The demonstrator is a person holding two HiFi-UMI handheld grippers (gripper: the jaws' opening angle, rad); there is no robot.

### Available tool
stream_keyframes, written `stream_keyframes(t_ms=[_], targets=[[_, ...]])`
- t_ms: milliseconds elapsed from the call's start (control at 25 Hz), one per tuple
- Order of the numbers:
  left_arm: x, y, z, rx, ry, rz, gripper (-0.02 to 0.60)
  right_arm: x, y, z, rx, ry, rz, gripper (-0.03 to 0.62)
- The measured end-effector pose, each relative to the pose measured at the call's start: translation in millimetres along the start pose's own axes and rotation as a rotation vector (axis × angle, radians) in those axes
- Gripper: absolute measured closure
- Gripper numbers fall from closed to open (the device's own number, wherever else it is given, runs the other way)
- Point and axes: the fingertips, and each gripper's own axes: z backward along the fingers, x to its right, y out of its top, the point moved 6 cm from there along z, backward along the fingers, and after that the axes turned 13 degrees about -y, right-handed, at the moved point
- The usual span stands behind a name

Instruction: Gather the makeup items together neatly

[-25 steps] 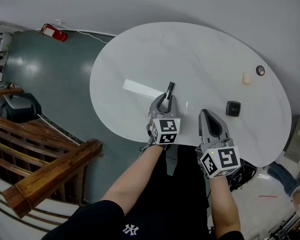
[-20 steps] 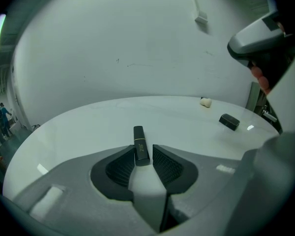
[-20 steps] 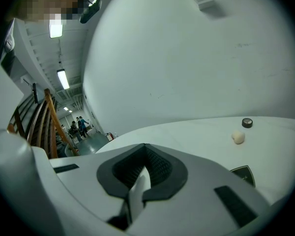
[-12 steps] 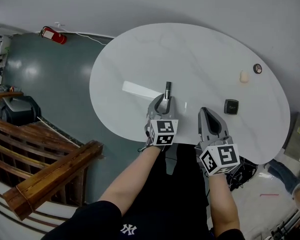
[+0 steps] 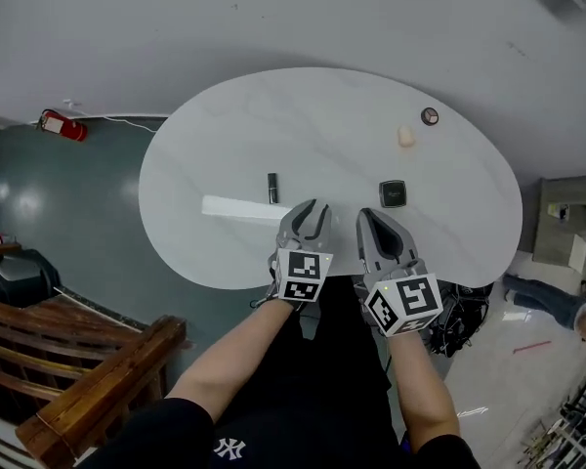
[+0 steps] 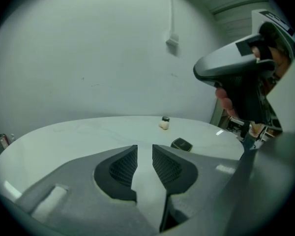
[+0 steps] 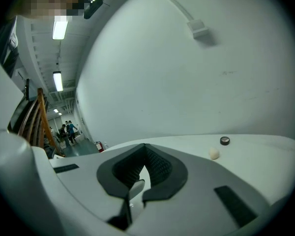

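On the white oval table (image 5: 273, 115) lies a black makeup tube (image 5: 272, 188), a little left of my left gripper (image 5: 311, 209). That gripper (image 6: 144, 149) is open by a narrow gap with nothing between its pads. A black square compact (image 5: 393, 193) (image 6: 181, 144) sits just beyond my right gripper (image 5: 373, 216), which looks shut and empty (image 7: 145, 149). Farther back are a beige sponge (image 5: 405, 137) (image 6: 162, 126) (image 7: 214, 154) and a small round jar (image 5: 430, 116) (image 7: 225, 140). Both grippers hover at the table's near edge.
A red fire extinguisher (image 5: 54, 125) lies on the floor at the left. A wooden railing (image 5: 98, 379) runs along the lower left. Clutter and a person's leg (image 5: 542, 301) show on the floor at the right. A grey wall stands behind the table.
The black tube, earlier at my left gripper's jaw tips, now lies free on the table to their left. Both grippers have drawn back toward the near edge and the head view has shifted.
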Motion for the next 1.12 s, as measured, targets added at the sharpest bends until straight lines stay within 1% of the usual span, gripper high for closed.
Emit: stream_keyframes(t_ms=[80,200,320,400,480,600,760,920,1120], targets=[[21.1,8.5,-12.8,0.017,-0.057,-0.016,0.48,14.9,6.8,13.9,0.022,-0.051,-0.008,0.582],[48.6,11.2,-30.8,-0.003,-0.122,-0.013,0.48,38.5,12.6,33.2,0.045,-0.111,-0.027,0.582],[69.5,11.6,-47.0,-0.022,-0.168,-0.027,0.48,62.4,13.5,45.4,0.048,-0.143,-0.041,0.582],[82.4,10.9,-59.1,-0.03,-0.206,-0.062,0.466,77.2,14.2,48.8,0.046,-0.147,-0.049,0.582],[92.3,9.9,-75.4,-0.044,-0.247,-0.13,0.41,91.5,14.3,47.8,0.039,-0.134,-0.051,0.582],[97.8,8.0,-102.8,-0.079,-0.296,-0.233,0.357,113.7,12.4,42.7,0.022,-0.1,-0.043,0.582],[99.2,7.5,-134.8,-0.144,-0.351,-0.333,0.339,143.1,3.8,32.5,-0.014,-0.051,-0.056,0.582],[95.5,2.8,-154.9,-0.201,-0.383,-0.4,0.321,159.8,-4.4,19.4,-0.043,0.01,-0.058,0.582],[95.7,-0.5,-169.4,-0.263,-0.463,-0.475,0.296,175.2,-7.8,4.8,-0.063,0.057,-0.06,0.582]])
